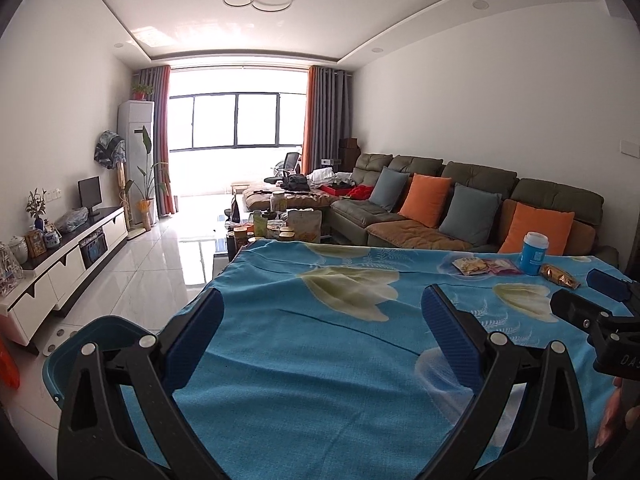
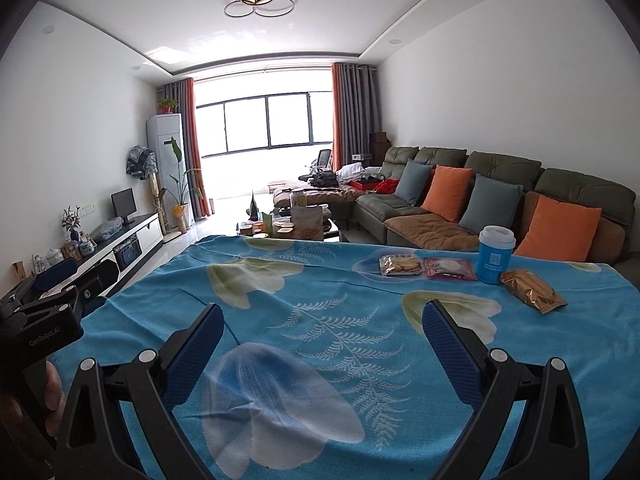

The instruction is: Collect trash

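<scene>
left gripper (image 1: pixel 322 334) and right gripper (image 2: pixel 323 350) both spread, empty | far-right tabletop (image 2: pixel 280 280): gold wrapper (image 2: pixel 532 290) light, crinkly, slippery, pinch mid-body | blue cup (image 2: pixel 495 255) stiff, likely light, grasp its sides

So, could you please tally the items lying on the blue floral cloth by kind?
Snack packets: 3 (biscuit packet, pink packet, gold packet)
Cups: 1 (blue cup)
Total: 4
</scene>
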